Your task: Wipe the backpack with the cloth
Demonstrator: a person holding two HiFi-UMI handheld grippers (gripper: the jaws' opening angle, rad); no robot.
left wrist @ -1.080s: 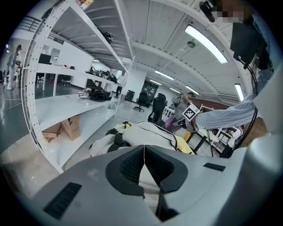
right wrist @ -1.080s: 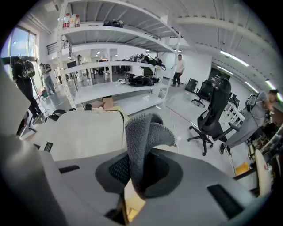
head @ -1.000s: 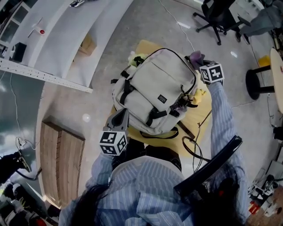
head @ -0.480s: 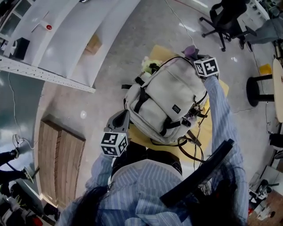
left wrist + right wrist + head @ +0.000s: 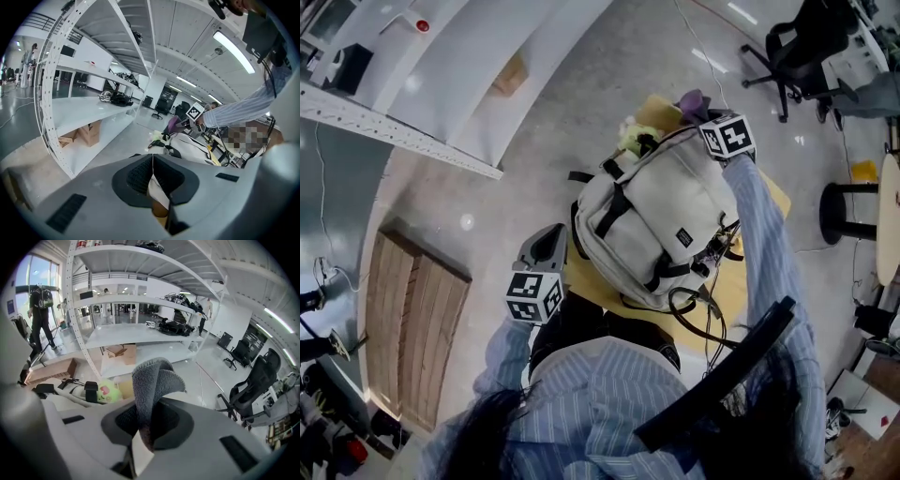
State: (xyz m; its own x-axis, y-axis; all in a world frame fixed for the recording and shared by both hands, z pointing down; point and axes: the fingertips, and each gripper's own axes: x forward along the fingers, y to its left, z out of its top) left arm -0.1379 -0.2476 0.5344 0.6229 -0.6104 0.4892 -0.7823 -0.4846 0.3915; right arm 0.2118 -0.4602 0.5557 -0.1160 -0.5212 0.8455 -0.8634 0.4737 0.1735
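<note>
Backpack [image 5: 661,220] is lying flat on the yellow surface [image 5: 581,278], front pockets up. It covers most of the surface, so only the near-left edge and a bit of the far-right corner peek out. Right tongs [image 5: 705,120] are up at the far edge by the top of the backpack, clamped tight on the cloth [image 5: 152,380], a fuzzy grey thing folded over and sticking out past the tips. Can't tell if the cloth is actually touching the backpack. Left tongs [image 5: 152,164] are squeezed together with nothing in them, at the near-left edge just beside the backpack's bottom corner. A green plush toy [image 5: 635,139] is tucked against the backpack's top at the far edge, and a black cable [image 5: 686,307] loops at the near-right edge.
</note>
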